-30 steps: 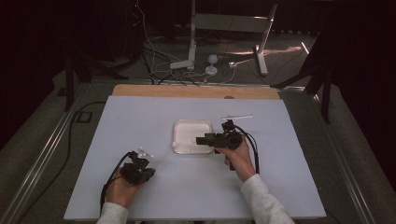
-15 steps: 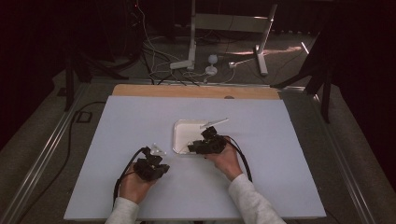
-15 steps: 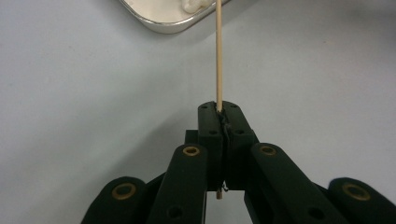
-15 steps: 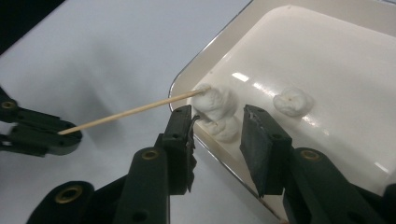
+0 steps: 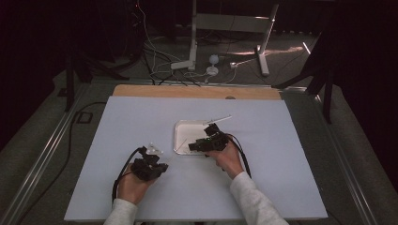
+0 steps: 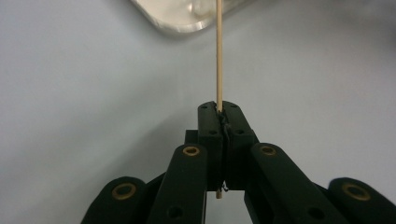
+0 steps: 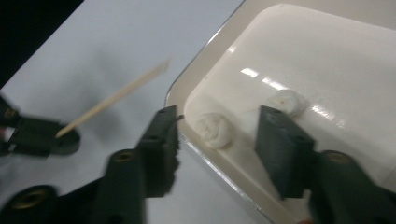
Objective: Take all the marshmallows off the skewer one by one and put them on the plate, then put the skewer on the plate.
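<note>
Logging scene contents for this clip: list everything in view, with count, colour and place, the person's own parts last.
Table top: one, pale blue-white, centre.
Wooden board: one, tan, along the table's far edge.
Tray: one, white, mid-table.
Dough-like balls: two, white, in the tray's near corner.
Second stick: one, pale, by the tray's far right corner.
Stand and cables: metal, on the floor beyond.
Skewer: one, pale wood, pinched by the left gripper.
Left gripper: black, shut.
Right gripper: black, open over the tray's edge.
</note>
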Action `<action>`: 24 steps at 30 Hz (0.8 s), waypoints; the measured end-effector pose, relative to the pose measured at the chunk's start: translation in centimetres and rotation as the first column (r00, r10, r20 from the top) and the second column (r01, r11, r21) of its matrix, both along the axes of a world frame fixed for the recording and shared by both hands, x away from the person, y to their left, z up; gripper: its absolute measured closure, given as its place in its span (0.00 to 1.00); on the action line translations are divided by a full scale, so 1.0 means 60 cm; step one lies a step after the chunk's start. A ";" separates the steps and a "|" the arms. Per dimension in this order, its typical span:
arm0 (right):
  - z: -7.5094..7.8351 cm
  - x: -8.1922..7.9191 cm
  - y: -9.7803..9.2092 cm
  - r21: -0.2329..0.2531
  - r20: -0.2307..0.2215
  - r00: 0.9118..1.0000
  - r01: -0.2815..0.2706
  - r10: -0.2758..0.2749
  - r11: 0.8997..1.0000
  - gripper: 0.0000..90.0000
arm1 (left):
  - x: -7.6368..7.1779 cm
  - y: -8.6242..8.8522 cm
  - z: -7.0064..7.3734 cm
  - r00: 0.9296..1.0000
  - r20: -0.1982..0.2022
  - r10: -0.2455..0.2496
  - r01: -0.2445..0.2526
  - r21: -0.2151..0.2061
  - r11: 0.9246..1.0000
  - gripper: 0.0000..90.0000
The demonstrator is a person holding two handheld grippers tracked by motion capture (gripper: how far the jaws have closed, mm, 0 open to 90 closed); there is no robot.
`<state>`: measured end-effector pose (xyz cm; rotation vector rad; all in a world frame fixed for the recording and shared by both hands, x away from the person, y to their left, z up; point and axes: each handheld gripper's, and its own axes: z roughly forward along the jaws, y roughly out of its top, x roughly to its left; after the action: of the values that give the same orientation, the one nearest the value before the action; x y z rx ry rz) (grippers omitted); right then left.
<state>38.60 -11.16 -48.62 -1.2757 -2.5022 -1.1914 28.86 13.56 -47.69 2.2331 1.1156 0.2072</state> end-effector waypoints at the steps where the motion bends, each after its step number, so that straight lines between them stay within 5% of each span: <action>1: 0.002 0.000 -0.003 0.007 0.005 1.000 -0.004 0.004 1.000 0.48 | 0.004 -0.002 0.002 1.000 0.006 0.007 -0.007 -0.006 1.000 0.99; 6: 0.018 -0.004 -0.021 0.044 0.035 0.999 0.023 -0.024 0.999 0.38 | 0.029 -0.015 0.010 0.998 0.038 0.052 -0.049 -0.056 0.997 0.99; 13: 0.040 -0.017 -0.049 0.081 0.093 0.995 0.040 -0.048 0.996 0.30 | 0.071 -0.041 0.007 0.996 0.028 0.088 -0.085 -0.094 0.992 0.99; 24: 0.049 -0.037 -0.083 0.100 0.125 0.989 0.065 -0.077 0.993 0.29 | 0.113 -0.069 -0.015 0.988 -0.013 0.155 -0.155 -0.101 0.983 0.98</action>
<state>36.36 -16.15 -45.66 -1.3144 -2.4704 -1.4352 35.64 9.41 -48.57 2.0604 1.2753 0.2052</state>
